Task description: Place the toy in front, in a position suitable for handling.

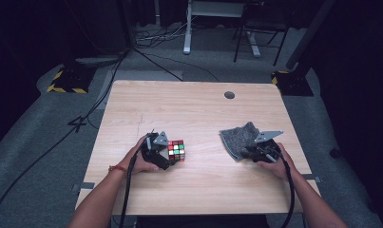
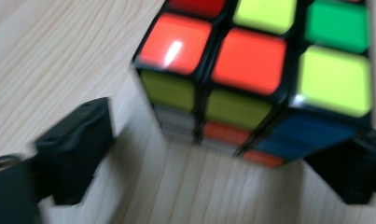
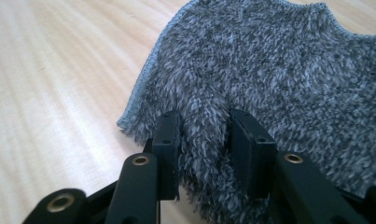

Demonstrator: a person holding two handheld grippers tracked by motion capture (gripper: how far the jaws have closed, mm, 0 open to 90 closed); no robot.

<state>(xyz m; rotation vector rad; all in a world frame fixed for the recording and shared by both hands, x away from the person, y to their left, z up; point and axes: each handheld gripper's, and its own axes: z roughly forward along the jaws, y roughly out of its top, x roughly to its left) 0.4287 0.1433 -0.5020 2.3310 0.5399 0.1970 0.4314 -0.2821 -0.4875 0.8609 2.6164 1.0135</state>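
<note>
Table: light wood, seen from the high view with a person's forearms entering from the near edge.

Left gripper: held in the left hand, at the left side of the cube. The cube is seen resting on the table, left of centre and towards the near edge. In the left gripper view the cube is seen between the two black jaws; a clear gap is seen at one jaw, while the other jaw lies close against a lower corner, contact not resolvable owing to blur. The cube is not clamped: jaws parted.

Right gripper: held in the right hand, at the near edge of the grey cloth. The cloth lies on the table, right of centre, well apart from the cube. In the right gripper view a fold of the cloth is pinched up between the jaws, with pile pressed against both pads. Cloth grasped.
</note>
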